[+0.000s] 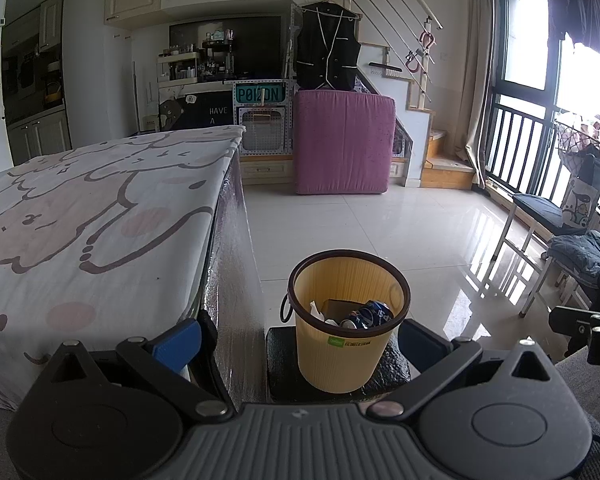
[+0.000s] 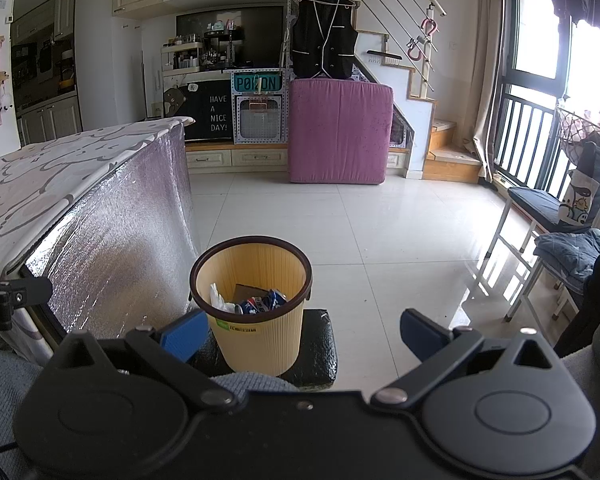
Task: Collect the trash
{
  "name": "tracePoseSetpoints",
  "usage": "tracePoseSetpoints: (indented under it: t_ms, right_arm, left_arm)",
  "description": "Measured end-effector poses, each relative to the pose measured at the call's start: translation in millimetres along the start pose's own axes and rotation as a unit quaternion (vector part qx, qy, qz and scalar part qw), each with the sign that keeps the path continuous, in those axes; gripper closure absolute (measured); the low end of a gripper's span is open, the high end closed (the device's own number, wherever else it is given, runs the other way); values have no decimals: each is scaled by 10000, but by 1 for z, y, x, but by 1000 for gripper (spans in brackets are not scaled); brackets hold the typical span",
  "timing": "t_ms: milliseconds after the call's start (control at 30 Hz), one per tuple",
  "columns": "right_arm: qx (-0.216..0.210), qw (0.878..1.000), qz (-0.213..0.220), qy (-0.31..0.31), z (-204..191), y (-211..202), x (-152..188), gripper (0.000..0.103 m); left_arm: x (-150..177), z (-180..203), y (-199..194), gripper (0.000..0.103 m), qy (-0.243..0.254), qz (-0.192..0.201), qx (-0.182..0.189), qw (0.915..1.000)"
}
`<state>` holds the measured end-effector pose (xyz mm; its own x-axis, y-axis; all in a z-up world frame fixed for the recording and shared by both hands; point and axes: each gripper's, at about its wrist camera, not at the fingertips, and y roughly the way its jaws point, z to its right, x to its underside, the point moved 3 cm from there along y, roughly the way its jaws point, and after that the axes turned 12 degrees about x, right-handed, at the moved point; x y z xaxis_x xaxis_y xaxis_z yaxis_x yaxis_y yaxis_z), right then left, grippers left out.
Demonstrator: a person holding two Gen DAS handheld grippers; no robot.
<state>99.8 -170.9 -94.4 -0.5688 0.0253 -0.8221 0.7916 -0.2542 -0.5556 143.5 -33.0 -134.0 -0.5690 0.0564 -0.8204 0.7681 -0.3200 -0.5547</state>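
Two wrist-cam views of a living room w/ pale tiled floor. A yellow ribbed waste bin point(image 1: 342, 344) w/ dark brown rim stands on a small black stool point(image 1: 392, 364), just beside the near corner of a table. The table point(image 1: 100, 216) wears a white cloth w/ cartoon print; its side is wrapped in silvery foil. Inside the bin: a crushed blue can point(image 1: 370, 314), white crumpled paper point(image 1: 316, 310) and a brown cardboard piece point(image 1: 340, 306).

Left gripper point(image 1: 300, 340): jaws spread wide, blue pads either side of the bin in view, holding nothing. Right gripper point(image 2: 302, 330): also wide open & empty, bin point(image 2: 256, 340) just beyond its left pad.

Background: pink upright mattress point(image 1: 344, 142), black vest point(image 1: 328, 52) on a hanger above it, staircase, balcony windows at right w/ a chair point(image 1: 540, 216)
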Motion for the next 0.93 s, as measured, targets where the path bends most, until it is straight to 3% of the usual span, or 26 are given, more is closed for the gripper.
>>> tracePoseSetpoints:
  t_ms: [933]
  right_arm:
    - [-2, 10000, 1, 1, 2, 0, -1, 0]
  left_arm:
    - [2, 1, 0, 0, 23, -4, 0, 10000]
